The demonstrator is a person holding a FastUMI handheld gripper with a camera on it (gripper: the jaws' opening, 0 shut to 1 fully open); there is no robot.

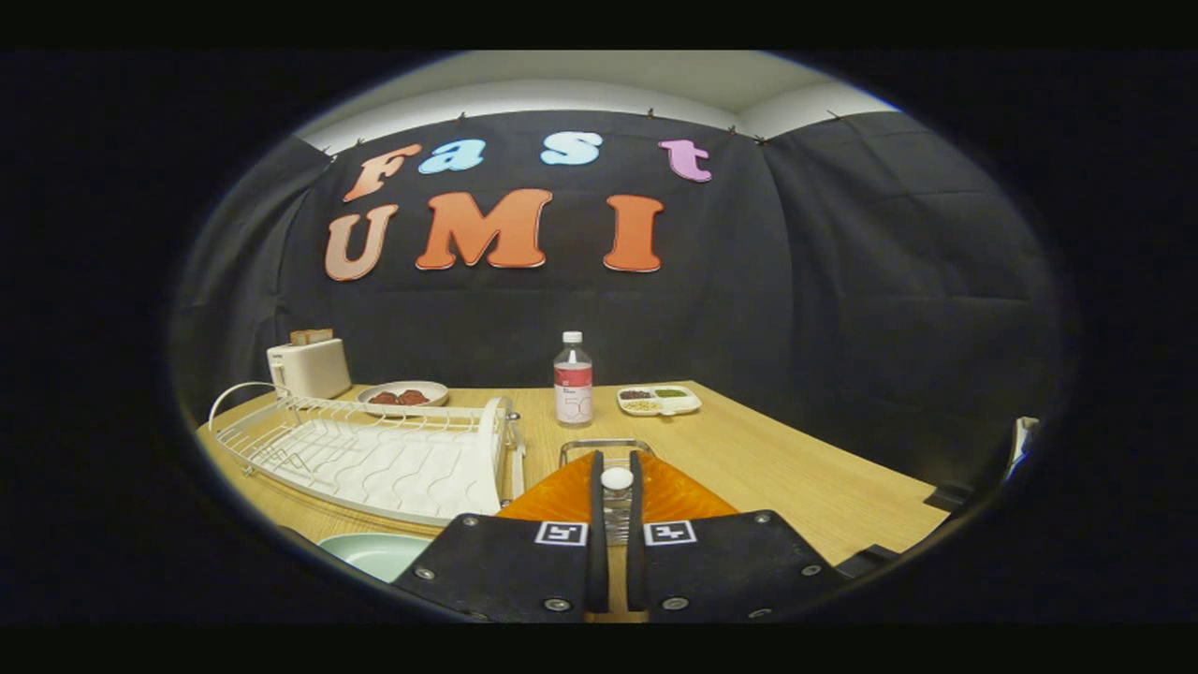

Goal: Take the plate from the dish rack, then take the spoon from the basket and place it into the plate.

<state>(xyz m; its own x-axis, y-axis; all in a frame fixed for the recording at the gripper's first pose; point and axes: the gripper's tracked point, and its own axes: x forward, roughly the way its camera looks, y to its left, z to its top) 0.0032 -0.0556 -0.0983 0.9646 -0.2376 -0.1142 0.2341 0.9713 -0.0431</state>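
Observation:
My gripper (616, 465) points over the wooden table, and its two orange fingers (562, 491) stand almost together. Both press on the round white end of the spoon (616, 478). The spoon stands upright in a small wire basket (605, 443), whose metal rim shows just beyond the fingertips and whose mesh shows in the gap between the fingers. A pale green plate (372, 554) lies flat on the table just left of the gripper's body. The white dish rack (374, 459) stands behind the plate, left of the fingers, with nothing in it.
On the far side of the table (796, 477) are a white toaster (309, 367), a shallow dish of red food (404, 396), a water bottle (573, 379) and a divided snack tray (659, 400). The table's right edge runs diagonally.

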